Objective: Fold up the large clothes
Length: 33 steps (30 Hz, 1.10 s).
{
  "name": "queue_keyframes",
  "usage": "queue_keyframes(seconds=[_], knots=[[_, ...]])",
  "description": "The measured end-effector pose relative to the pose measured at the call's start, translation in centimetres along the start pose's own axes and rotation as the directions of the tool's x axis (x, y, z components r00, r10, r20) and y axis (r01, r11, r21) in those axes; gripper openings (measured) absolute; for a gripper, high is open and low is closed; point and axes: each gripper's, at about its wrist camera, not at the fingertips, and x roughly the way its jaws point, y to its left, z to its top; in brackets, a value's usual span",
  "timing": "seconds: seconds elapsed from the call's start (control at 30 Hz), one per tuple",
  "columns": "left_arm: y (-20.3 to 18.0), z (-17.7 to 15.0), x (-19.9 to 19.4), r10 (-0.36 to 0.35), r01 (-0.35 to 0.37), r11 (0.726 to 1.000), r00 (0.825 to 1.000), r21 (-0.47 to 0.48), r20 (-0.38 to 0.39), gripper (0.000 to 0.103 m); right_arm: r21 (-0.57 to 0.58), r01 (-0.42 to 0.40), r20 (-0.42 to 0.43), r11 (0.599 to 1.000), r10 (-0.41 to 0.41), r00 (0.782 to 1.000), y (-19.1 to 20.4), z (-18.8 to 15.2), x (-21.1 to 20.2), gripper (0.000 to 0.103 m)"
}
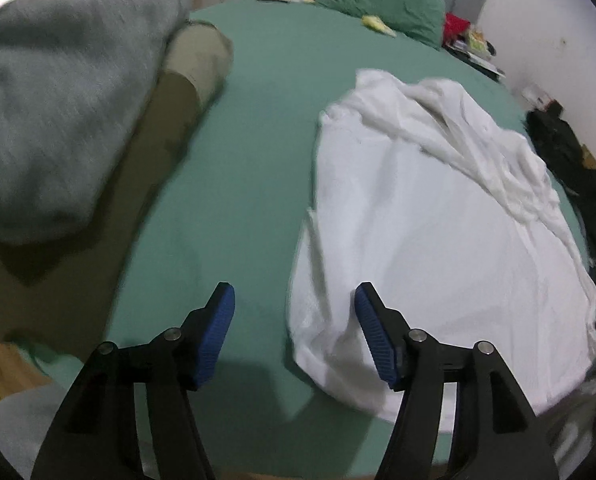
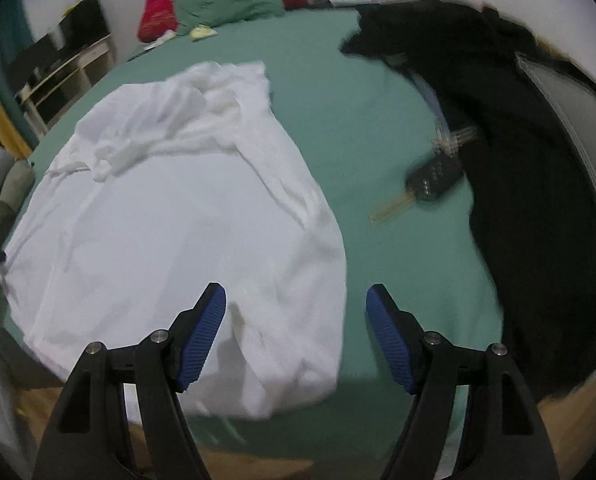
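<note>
My left gripper (image 1: 294, 300) is spread wide, holding nothing, above the near left edge of the white garment (image 1: 437, 220). My right gripper (image 2: 296, 300) is likewise spread and empty over the garment's near right edge. The garment lies flat on the green sheet (image 1: 258, 140), its far end rumpled. A black garment (image 2: 537, 180) lies apart to the right.

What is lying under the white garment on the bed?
The white garment lies spread directly on the green bedsheet, which shows all around it. Whether anything else sits beneath the cloth is hidden.
</note>
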Motion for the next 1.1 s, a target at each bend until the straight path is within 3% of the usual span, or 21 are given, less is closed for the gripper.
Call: queue_keyframes(seconds=[0.03,0.1,0.27,0.33,0.4,0.43,0.47,0.63,0.8,1.1], knots=[[-0.3,-0.4,0.4,-0.012,0.013,1.000,1.000,0.019,-0.021,0.068,0.021,-0.010,-0.015,1.000,0.010,1.000,-0.5,-0.8,0.3,0.073],[-1.2,-0.8,1.3,0.054,-0.051,0.997,0.997,0.063,-0.050,0.069,0.018,-0.008,-0.017,1.000,0.008,1.000,-0.4,-1.2,0.6,0.073],[-2.7,-1.6,1.4,0.112,-0.111,0.986,0.994,0.121,-0.007,0.069,-0.051,-0.024,-0.015,0.998,0.023,1.000,1.2,-2.1,1.0,0.069],[-3.3,-1.7,1.2,0.104,-0.101,0.985,0.994,0.137,-0.016,0.060,-0.087,-0.023,-0.018,0.996,0.021,1.000,2.0,-2.3,1.1,0.051],[-4.1,-2.2,0.9,0.081,-0.077,0.981,0.997,0.177,-0.015,0.026,-0.087,-0.041,-0.015,0.995,0.040,0.999,2.2,-2.4,1.1,0.013],[-4.7,-2.6,0.7,0.066,-0.060,0.975,0.998,0.213,-0.018,0.015,-0.082,-0.061,-0.018,0.995,0.060,0.998,2.3,-2.4,1.2,0.007],[-5.5,-2.8,0.5,0.057,-0.050,0.971,0.998,0.236,-0.022,0.006,-0.081,-0.067,-0.016,0.994,0.066,0.998,2.5,-2.4,1.2,0.005],[-5.5,-3.5,-2.3,0.021,-0.026,0.980,0.999,0.199,0.027,0.004,-0.039,-0.107,0.074,0.993,0.110,0.991,2.4,-2.4,-1.0,0.004],[-4.9,-3.6,-5.9,-0.006,-0.007,0.988,0.996,0.152,0.088,0.004,0.093,-0.206,0.173,0.974,0.188,0.967,0.0,-2.9,-4.3,0.004],[-3.9,-4.5,-11.7,-0.036,0.024,0.995,0.992,0.097,0.119,0.004,0.107,-0.250,0.286,0.962,0.211,0.935,-0.4,-4.4,-10.0,0.004]])
